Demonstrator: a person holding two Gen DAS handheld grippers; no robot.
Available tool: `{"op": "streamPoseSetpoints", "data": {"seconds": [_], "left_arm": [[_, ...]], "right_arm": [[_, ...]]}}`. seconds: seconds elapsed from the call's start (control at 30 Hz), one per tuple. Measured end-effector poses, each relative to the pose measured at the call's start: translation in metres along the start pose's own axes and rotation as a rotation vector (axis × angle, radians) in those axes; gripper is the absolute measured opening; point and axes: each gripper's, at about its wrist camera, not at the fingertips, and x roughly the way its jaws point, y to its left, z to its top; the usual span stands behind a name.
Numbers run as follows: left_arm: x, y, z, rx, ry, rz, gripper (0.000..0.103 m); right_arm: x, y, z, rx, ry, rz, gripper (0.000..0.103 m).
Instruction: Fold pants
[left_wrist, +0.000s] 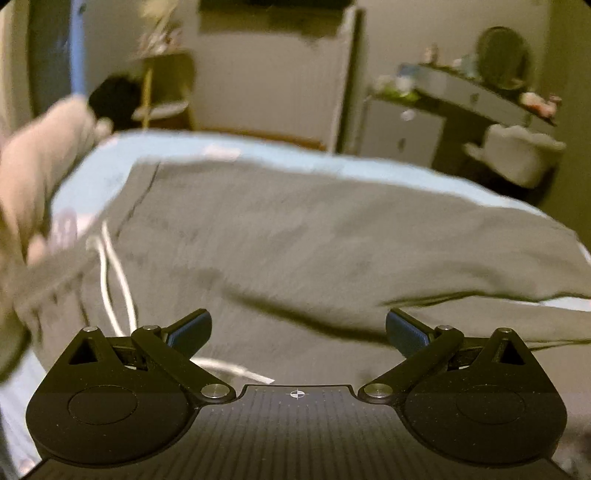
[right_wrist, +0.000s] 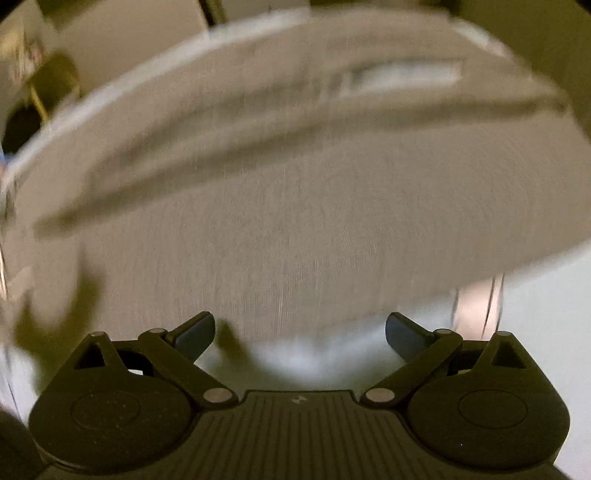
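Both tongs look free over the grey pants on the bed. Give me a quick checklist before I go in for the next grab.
1. Left tongs open and empty: ok.
2. Right tongs open and empty: ok.
3. Grey pants lying spread on the light blue bed sheet: ok.
4. White drawstring clear of the left tongs: not ok, it trails right beside the left finger.
5. Fold line or pant edge to grab in the right wrist view: cannot tell, the fabric is motion-blurred.
6. Pants flat, no wrinkles: not ok, a deep crease crosses the middle.
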Motion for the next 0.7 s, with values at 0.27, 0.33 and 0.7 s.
{"op": "streamPoseSetpoints", "data": {"seconds": [0.27, 0.33, 0.7], "left_arm": [[0.03, 0.037, 0.001, -0.107, -0.124, 0.099, 0.103], [0.037, 0.038, 0.002, -0.122, -0.139, 0.115, 0.103], [0.067, 0.004, -0.011, 0.076, -0.135, 0.143, 0.103]], "right_arm": [[0.078, -0.005, 0.225, 0.226, -0.202, -0.087, 0.091], [0.104, -0.003, 0.269, 0.279, -0.235, -0.122, 0.088], [0.22, 0.003, 0.326, 0.418, -0.185, -0.384, 0.057]]}}
